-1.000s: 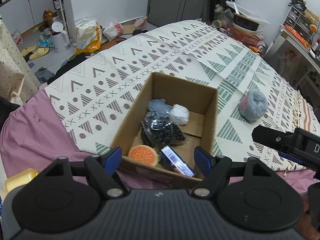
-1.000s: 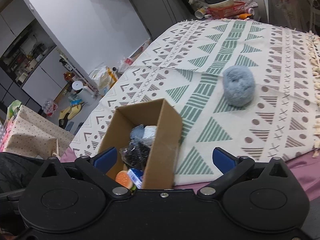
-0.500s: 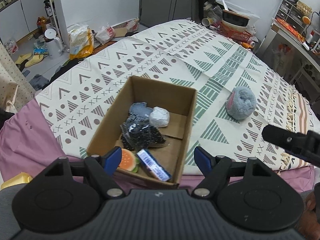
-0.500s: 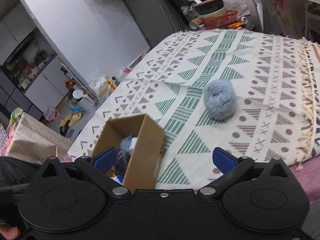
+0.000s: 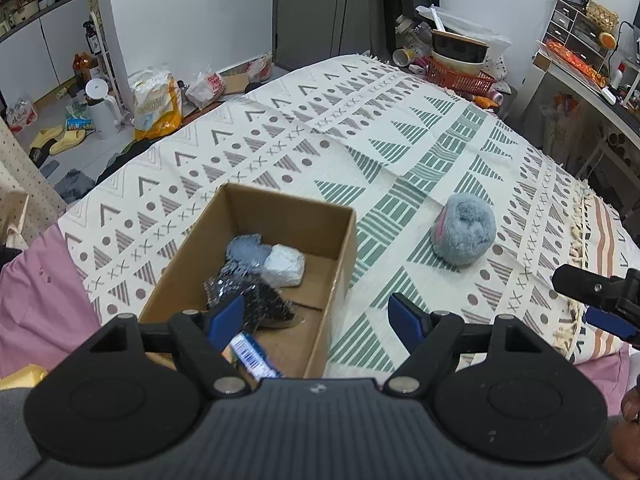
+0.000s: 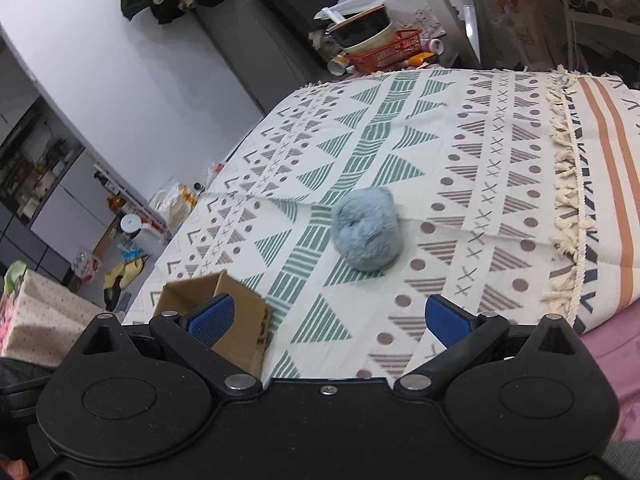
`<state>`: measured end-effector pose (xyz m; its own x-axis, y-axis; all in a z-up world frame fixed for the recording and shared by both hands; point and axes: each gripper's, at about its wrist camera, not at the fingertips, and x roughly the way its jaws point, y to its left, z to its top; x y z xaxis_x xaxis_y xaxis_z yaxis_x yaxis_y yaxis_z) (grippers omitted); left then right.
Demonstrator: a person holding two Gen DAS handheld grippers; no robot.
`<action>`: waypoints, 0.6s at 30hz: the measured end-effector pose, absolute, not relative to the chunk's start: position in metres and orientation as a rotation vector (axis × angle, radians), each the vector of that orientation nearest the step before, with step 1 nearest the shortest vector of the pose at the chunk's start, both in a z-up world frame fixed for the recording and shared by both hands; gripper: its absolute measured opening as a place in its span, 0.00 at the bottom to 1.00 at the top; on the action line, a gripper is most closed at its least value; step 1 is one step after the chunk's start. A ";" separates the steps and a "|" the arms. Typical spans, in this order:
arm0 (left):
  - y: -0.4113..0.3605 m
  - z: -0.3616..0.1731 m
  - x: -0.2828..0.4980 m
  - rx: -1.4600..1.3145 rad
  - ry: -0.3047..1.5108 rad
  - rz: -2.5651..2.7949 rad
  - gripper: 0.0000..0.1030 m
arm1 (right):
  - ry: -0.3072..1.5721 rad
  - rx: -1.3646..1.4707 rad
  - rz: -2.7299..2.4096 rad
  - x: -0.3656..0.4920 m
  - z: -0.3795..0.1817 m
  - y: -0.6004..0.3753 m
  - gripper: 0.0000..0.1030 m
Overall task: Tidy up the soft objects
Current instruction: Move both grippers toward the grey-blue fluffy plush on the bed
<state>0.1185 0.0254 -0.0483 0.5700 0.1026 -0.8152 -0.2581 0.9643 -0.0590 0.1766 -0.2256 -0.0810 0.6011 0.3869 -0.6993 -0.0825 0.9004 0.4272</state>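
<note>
We are reaching for the fluffy blue ball (image 6: 367, 233), right of the cardboard box (image 5: 340, 248); both the left gripper (image 5: 318, 316) and the right gripper (image 6: 330, 316) gape wide and empty, and next we judge the right must close around it.

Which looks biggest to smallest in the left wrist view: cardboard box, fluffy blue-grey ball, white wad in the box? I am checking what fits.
1. cardboard box
2. fluffy blue-grey ball
3. white wad

The box lies nearer the camera, which enlarges it, but the gap is clear.
</note>
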 end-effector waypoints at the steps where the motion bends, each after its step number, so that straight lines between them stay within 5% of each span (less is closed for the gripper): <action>1: 0.022 -0.048 0.122 -0.176 0.939 0.210 0.76 | 0.889 0.377 0.277 0.180 -0.081 -0.228 1.00; 18: -0.037 -0.075 0.190 -0.114 0.915 0.110 0.75 | 0.841 0.521 0.224 0.226 -0.128 -0.277 0.92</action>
<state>0.1898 -0.0372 -0.0754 0.6051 0.0464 -0.7948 -0.1436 0.9883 -0.0517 0.2259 -0.2771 -0.1280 0.6526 0.3883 -0.6507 0.0137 0.8525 0.5225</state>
